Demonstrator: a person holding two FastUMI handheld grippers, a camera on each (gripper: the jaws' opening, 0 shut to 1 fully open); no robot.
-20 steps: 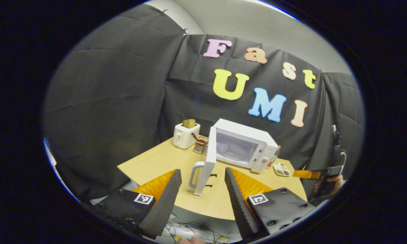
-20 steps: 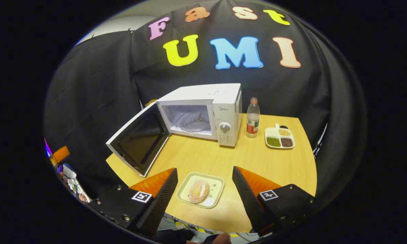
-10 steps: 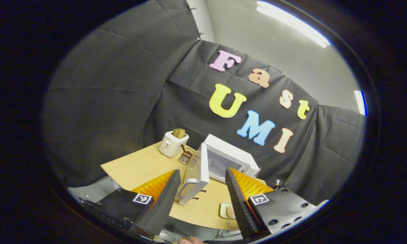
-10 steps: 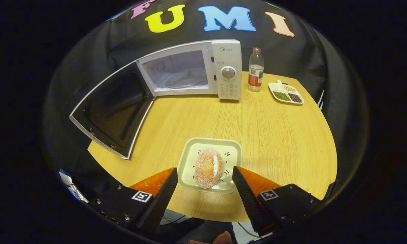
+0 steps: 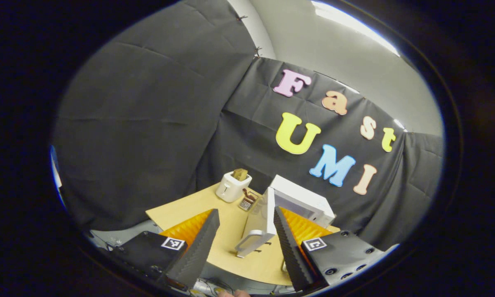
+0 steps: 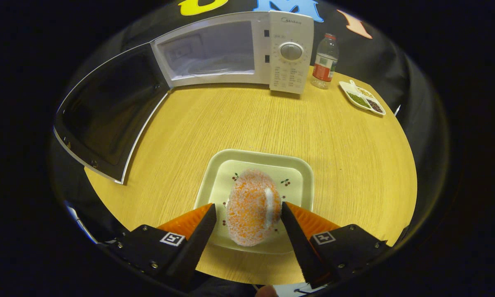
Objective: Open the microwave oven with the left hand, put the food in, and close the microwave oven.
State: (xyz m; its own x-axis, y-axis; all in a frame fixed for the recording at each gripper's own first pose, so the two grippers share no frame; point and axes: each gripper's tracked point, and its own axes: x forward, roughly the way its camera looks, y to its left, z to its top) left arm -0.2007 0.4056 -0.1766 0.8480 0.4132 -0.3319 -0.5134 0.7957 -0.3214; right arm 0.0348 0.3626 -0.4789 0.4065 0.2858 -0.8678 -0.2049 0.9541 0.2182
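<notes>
My right gripper (image 6: 247, 214) hangs spread over the plate (image 6: 303, 171) — its fingers flank the sugared pastry (image 6: 251, 206). Beyond, on the table (image 6: 239, 123), I see the microwave (image 6: 290, 49), door (image 6: 107, 107) swung wide.

Black cloth (image 5: 148, 123) hangs in creased panels on all sides of the booth, clipped together where two panels meet high above the fingers in the left gripper view. Over the cloth's top edge rises a plain pale wall (image 5: 338, 62), and a long strip light (image 5: 354, 29) glows along it, up and to the right. A round wooden table (image 6: 272, 123) with a light, fine-grained top stands against the cloth, spreading ahead of the fingers in the right gripper view. Its curved edge falls away on both sides into dark drapery. Below the near rim, between the fingers, a tangle of cables (image 5: 214, 284) lies on a greyish floor.
</notes>
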